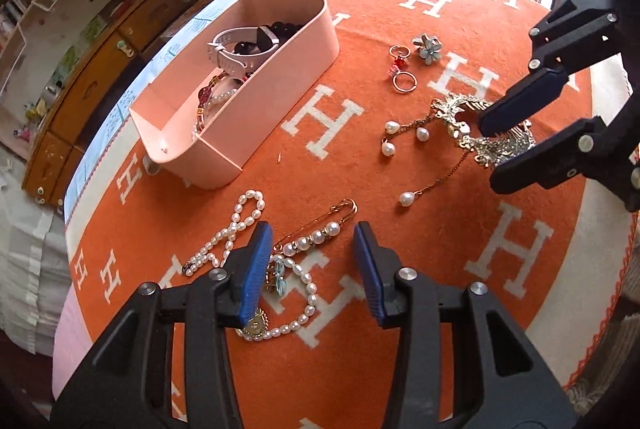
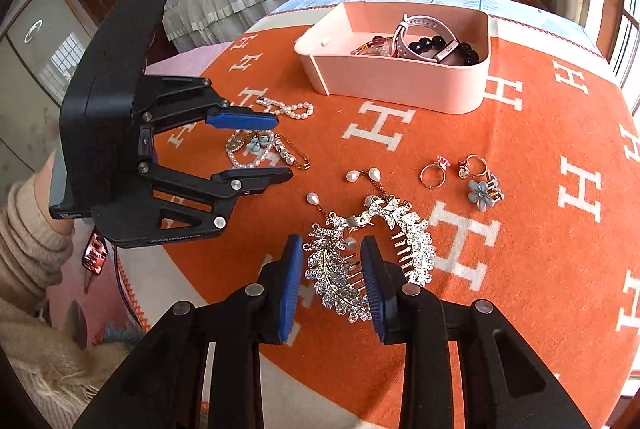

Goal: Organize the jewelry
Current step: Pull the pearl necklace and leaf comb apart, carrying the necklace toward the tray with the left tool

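Rhinestone comb [image 2: 372,257] lies between the open right hand-held gripper [image 2: 332,283] pads, untouched; left hand-held gripper [image 1: 312,269], open, partly hides pearls [image 1: 288,293].

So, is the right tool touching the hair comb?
Cannot tell: right wrist view shows the right tool straddling the hair comb, neither contact nor gap plain.

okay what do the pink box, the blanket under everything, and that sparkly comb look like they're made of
Pink box: likely plastic, with smooth, matte, thin moulded walls.
Orange blanket: woven, woolly-looking fabric; fuzzy surface, white H pattern.
Sparkly comb: gold-toned metal set with clear rhinestones, probably glass or crystal; glinting facets, metal teeth, hanging pearl-like drops.
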The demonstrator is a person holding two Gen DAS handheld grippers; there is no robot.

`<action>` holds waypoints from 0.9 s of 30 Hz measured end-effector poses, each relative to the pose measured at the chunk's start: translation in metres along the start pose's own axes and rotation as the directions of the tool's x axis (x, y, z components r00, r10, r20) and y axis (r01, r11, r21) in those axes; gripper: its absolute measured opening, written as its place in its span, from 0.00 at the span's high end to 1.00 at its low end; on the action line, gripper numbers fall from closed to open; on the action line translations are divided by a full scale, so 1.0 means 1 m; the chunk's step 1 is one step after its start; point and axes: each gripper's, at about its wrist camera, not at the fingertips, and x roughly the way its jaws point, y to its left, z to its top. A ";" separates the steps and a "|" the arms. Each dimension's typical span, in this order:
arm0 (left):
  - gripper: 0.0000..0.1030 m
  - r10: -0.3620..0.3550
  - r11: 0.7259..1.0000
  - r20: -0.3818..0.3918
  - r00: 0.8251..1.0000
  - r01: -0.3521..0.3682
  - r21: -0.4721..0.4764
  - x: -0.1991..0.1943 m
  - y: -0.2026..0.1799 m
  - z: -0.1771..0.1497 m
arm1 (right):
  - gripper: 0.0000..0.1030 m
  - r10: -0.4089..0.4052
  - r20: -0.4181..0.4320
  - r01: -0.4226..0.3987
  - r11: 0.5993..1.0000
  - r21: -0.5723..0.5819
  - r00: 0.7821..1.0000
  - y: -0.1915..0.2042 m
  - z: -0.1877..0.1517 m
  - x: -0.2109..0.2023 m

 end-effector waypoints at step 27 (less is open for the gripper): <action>0.80 -0.093 0.959 -0.024 0.995 0.083 -0.272 -0.002 0.054 -0.028 | 0.73 -0.034 0.013 0.035 0.996 -0.087 0.999 0.020 -0.004 0.013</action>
